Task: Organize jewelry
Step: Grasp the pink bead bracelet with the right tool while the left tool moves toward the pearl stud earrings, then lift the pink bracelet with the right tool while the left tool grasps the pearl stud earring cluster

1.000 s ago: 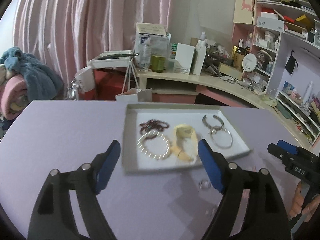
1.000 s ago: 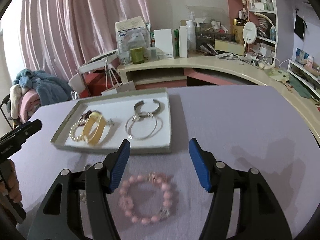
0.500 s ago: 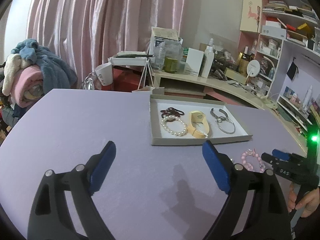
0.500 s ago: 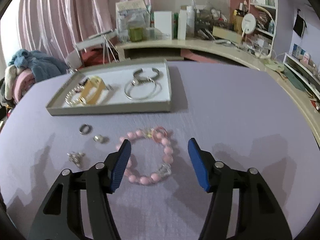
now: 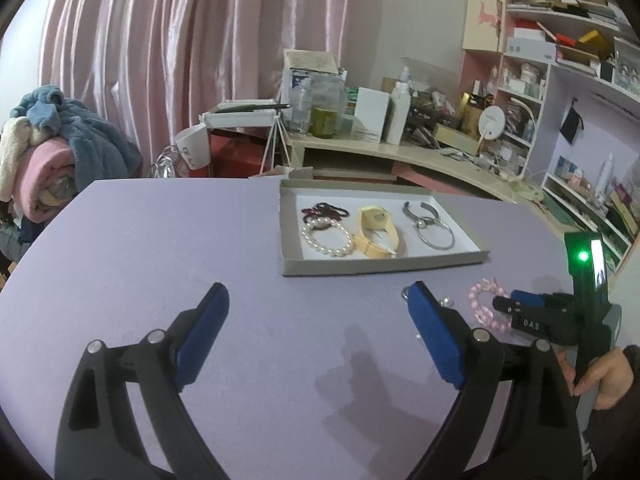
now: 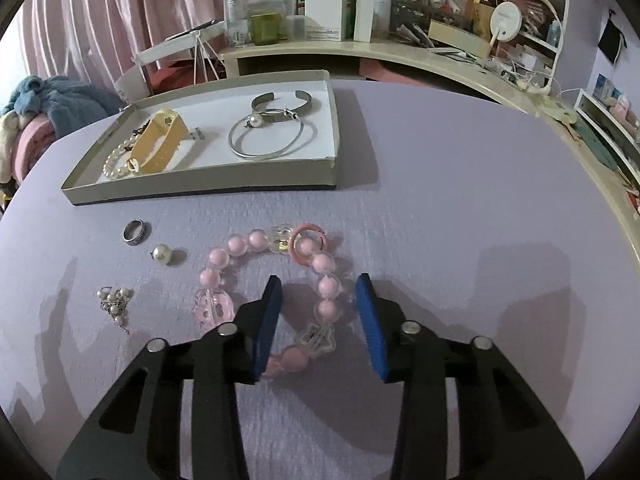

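Note:
A pink bead bracelet (image 6: 256, 268) lies on the purple table in front of the grey tray (image 6: 200, 192). My right gripper (image 6: 318, 292) is open, its fingers straddling the bracelet's right side low over the table. It also shows in the left wrist view (image 5: 516, 304) over the bracelet (image 5: 480, 300). The tray (image 5: 384, 268) holds a pearl bracelet (image 5: 328, 240), a yellow band (image 5: 376, 232), silver bangles (image 5: 432, 228) and a dark bracelet (image 5: 324, 212). My left gripper (image 5: 316, 312) is open and empty above the table, well back from the tray.
A silver ring (image 6: 135, 232), a loose pearl (image 6: 162, 254) and a small pearl charm cluster (image 6: 114, 300) lie left of the pink bracelet. A cluttered desk (image 5: 400, 148) and shelves stand behind the table. A pile of blankets (image 5: 52, 152) is at far left.
My right gripper has moved down and forward over the pink bracelet and narrowed around its right side. My left gripper has pulled back from the tray.

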Tool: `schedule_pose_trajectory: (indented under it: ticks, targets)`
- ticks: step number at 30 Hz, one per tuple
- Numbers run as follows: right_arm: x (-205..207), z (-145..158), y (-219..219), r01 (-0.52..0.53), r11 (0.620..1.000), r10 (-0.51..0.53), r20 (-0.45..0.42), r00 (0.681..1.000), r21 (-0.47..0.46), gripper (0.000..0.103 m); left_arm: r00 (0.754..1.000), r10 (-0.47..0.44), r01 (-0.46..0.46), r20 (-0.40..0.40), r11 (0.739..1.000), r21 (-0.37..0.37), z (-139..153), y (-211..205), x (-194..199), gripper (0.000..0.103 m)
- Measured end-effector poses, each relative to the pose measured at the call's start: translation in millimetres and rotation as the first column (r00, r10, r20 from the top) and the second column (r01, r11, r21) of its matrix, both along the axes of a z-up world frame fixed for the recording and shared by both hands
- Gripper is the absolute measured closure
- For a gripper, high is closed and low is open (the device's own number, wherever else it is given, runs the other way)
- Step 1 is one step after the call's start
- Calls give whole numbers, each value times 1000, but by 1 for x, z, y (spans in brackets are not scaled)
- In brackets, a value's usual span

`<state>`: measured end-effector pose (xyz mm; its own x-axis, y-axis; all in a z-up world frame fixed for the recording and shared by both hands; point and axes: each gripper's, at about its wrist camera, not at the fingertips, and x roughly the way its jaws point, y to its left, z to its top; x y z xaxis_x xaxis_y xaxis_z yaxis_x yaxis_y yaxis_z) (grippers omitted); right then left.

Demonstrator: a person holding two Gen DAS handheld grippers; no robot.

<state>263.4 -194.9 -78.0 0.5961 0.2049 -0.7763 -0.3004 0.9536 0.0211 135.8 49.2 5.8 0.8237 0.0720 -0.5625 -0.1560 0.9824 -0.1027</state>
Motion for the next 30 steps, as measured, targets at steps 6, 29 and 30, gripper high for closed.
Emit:
schedule_pose_trajectory:
  ticks: [6,29,30]
  targets:
    - [1,0,-1,-11,1000,11,4,1000,10,80,999,-37,36,-20,999,-18,-8,-9,6,12]
    - [-10,32,-37,6,986,-16,59,998,169,90,949,-179,198,-260,979,47,-73,-107,63,27]
    - [-10,31,-37,7,985,-17,56,998,173,90,946,-177,196,-273,980,44,-76,-108,67,31]
